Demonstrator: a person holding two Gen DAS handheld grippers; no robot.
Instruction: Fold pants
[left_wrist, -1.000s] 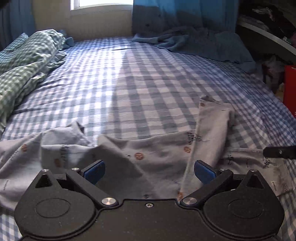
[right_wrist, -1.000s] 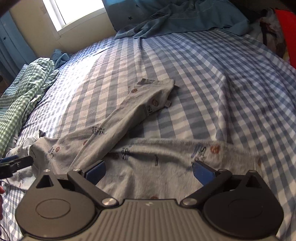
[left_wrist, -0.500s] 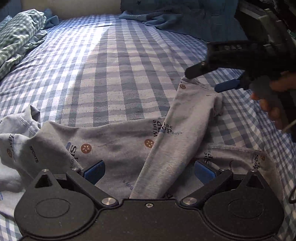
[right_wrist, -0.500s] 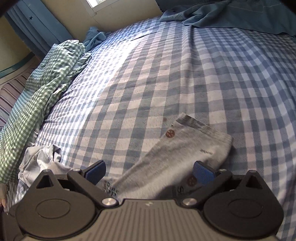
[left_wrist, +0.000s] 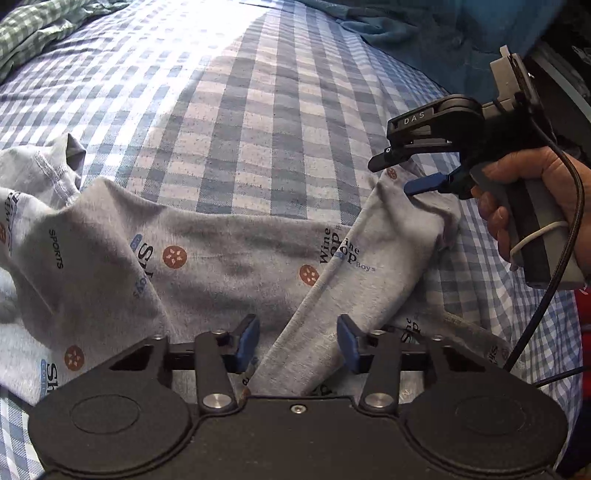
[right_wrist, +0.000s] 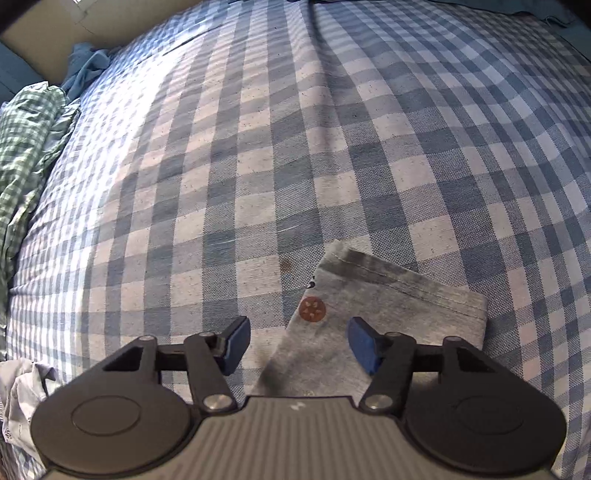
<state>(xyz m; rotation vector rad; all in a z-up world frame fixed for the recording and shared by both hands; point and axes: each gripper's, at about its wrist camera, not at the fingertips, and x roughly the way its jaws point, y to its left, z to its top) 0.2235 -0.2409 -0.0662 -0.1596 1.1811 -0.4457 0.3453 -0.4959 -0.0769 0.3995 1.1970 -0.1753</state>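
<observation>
Grey printed pants (left_wrist: 229, 258) spread across the blue checked bedsheet (left_wrist: 258, 122), waist bunched toward 9 o'clock, one leg crossing up toward 2 o'clock. Left gripper (left_wrist: 297, 341) poised low over that leg with blue pads parted halfway, fabric between them but not pinched. Right gripper (right_wrist: 297, 341) likewise part open over the leg's hemmed cuff (right_wrist: 399, 288), gripped in a hand (left_wrist: 524, 206) at 3 o'clock in the left wrist view.

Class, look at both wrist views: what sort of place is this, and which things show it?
Most likely a bedroom: grey pants lie on a blue checked bedsheet, with a rumpled green checked blanket at its edge.
</observation>
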